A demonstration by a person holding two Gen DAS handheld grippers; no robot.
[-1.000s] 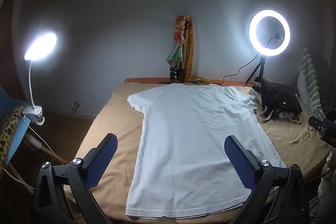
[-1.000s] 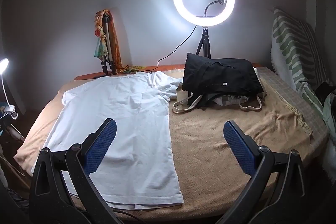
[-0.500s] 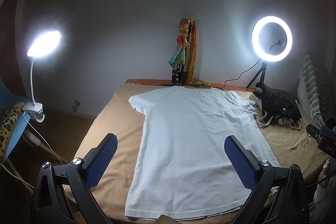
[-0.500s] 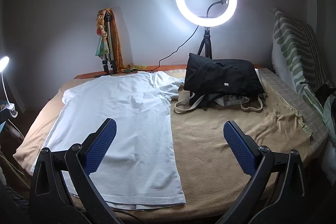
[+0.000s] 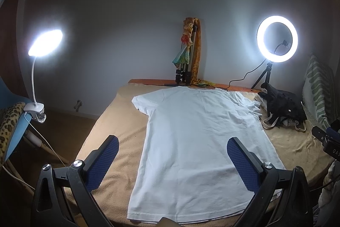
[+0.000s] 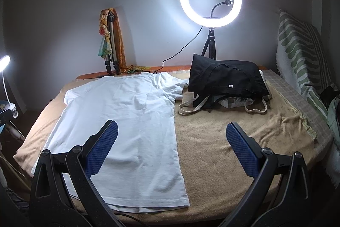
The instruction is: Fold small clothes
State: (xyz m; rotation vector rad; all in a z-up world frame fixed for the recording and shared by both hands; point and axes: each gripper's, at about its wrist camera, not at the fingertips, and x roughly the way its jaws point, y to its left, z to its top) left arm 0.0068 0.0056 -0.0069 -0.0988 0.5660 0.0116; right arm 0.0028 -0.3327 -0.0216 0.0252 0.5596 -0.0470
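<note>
A white T-shirt (image 5: 199, 142) lies flat on a tan blanket (image 6: 223, 142), both the left tongs (image 5: 173, 154) and right tongs (image 6: 172, 142) spread wide, empty, above it.

The left tool (image 5: 173, 160) and the right tool (image 6: 172, 145) each hang level with blue-padded fingers spread wide, gripping nothing.

White short-sleeved T-shirt (image 5: 197, 142) spread flat and unfolded before me on the tan blanket, hem nearest, neckline at the far edge, right sleeve rumpled beside the black bag
</note>
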